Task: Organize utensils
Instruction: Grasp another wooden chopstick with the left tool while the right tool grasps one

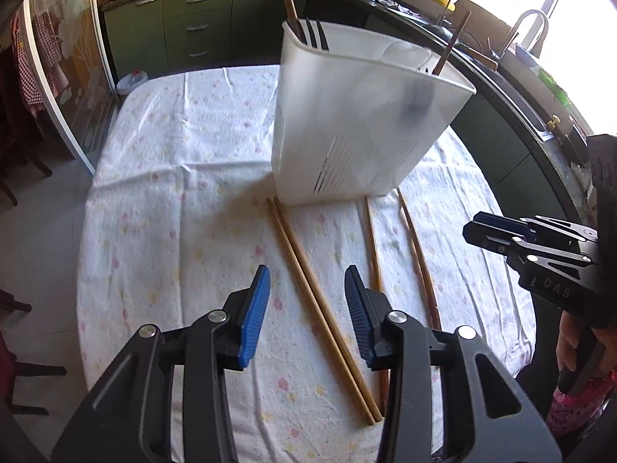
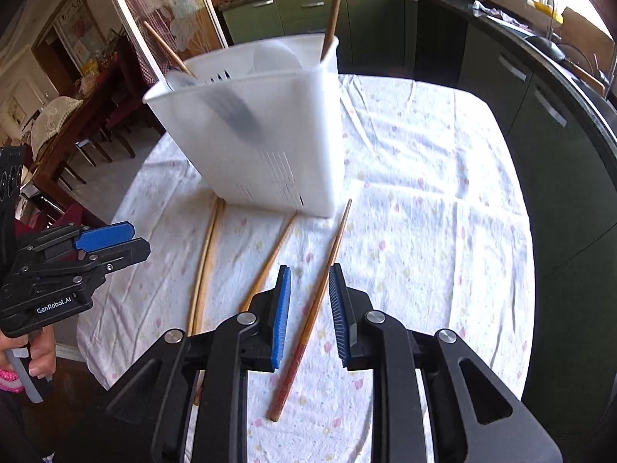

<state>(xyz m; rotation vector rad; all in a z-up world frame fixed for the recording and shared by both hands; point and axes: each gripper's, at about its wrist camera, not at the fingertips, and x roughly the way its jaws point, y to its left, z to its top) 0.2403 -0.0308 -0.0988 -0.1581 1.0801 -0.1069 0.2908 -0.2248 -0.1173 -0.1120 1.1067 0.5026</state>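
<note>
A white slotted utensil holder [image 1: 358, 127] [image 2: 262, 135] stands on the cloth, with brown chopsticks, a black fork and a white spoon in it. In front of it lie several loose chopsticks. My left gripper [image 1: 306, 274] is open just above a light wooden pair [image 1: 320, 308], which runs between its jaws untouched. My right gripper [image 2: 309, 268] is open narrowly over a chopstick with a red patterned handle [image 2: 320, 293], and its pads stay clear of it. A single chopstick [image 2: 270, 262] [image 1: 374, 247] lies between the two. Each gripper shows in the other's view, the right gripper [image 1: 474, 227] and the left gripper [image 2: 127, 239].
The table wears a white flowered cloth [image 1: 173, 193] [image 2: 424, 193]. Green cabinets [image 1: 193, 31] and a dark counter with a sink tap [image 1: 532, 27] curve behind and to the right. Dining chairs [image 2: 77, 127] and a glass door stand on the left. A person's hand [image 2: 38, 351] holds the left gripper's handle.
</note>
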